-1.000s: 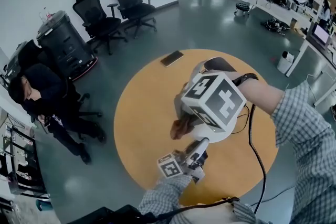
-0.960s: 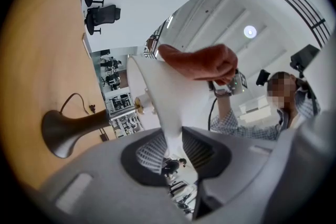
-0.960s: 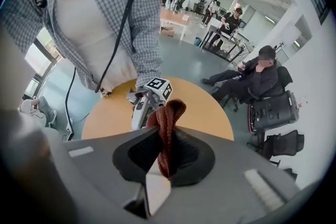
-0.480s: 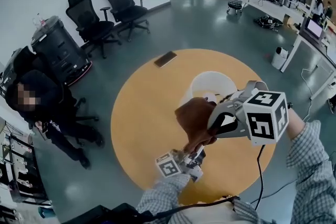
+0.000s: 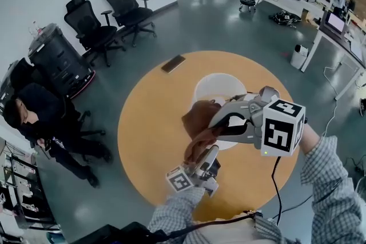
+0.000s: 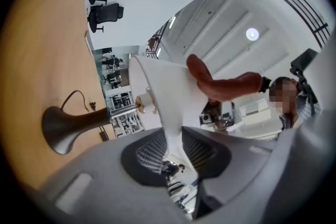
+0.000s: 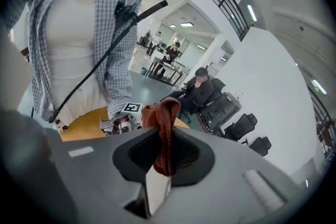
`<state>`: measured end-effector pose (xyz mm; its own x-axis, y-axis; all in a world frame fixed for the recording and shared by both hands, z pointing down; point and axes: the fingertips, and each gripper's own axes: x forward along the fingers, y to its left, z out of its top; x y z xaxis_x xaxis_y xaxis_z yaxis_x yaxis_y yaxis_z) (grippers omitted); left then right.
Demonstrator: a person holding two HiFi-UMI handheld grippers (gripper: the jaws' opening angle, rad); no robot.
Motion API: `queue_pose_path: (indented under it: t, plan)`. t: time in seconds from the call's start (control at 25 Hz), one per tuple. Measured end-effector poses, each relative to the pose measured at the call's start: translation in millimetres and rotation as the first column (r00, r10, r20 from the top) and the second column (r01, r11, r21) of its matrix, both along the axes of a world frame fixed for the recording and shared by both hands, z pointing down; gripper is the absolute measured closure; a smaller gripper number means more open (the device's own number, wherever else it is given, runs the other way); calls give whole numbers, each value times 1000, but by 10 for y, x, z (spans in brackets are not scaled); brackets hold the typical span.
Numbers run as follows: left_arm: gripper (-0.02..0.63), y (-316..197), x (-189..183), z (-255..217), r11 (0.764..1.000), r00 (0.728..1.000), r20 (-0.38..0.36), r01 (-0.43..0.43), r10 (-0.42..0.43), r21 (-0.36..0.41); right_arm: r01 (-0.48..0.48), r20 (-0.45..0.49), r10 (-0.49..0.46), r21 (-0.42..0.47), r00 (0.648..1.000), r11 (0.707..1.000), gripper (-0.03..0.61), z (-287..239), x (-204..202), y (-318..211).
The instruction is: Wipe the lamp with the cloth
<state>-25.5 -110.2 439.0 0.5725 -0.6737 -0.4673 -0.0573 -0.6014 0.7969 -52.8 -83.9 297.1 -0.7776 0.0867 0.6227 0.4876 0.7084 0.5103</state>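
The lamp's white shade (image 5: pixel 218 90) stands at the middle of the round table, seen from above. In the left gripper view the shade (image 6: pixel 157 92) leans over its dark base (image 6: pixel 59 126). My left gripper (image 5: pixel 207 158) comes from below, and its jaws (image 6: pixel 170 157) are shut on the shade's lower edge. A rust-brown cloth (image 5: pixel 198 120) lies against the shade's near left side and drapes over its rim (image 6: pixel 223 85). My right gripper (image 5: pixel 217 126) reaches in from the right, shut on the cloth (image 7: pixel 164 128), which hangs bunched between its jaws (image 7: pixel 160 157).
The orange round table (image 5: pixel 148 123) carries a phone (image 5: pixel 172 63) at its far edge. A black cable (image 5: pixel 275 177) runs off the table's near right side. A seated person (image 5: pixel 40 117), a black bin (image 5: pixel 54 57) and office chairs (image 5: pixel 123 3) stand at the left.
My right gripper has rolled and swung from above the shade to its right side, uncovering the shade's top. The cloth has stayed on the shade. The left gripper has kept still.
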Motion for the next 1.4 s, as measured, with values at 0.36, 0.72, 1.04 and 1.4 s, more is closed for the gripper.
queue_pose_path:
  t: [0.36,0.72,1.04,1.4]
  plan:
    - [523,11,-38,33,1000,1000,14,-10,10,-7,-276,301,267,-13,915,961,541,-895,402,-679]
    - [526,21,-70,4,1000,1000,3,-29,29,-5,-790,272,804,-187,529,583,541,-161,2282,-1363]
    - [528,38,-74,-36,999,999,-1,-33,33,-11,-862,-242,953,-505,182,36,541,2382,2782,-866]
    - [528,43,-52,-66,999,999,0,-34,34,-18,-442,-232,956,-887,180,-132,541,2788,1383,-774]
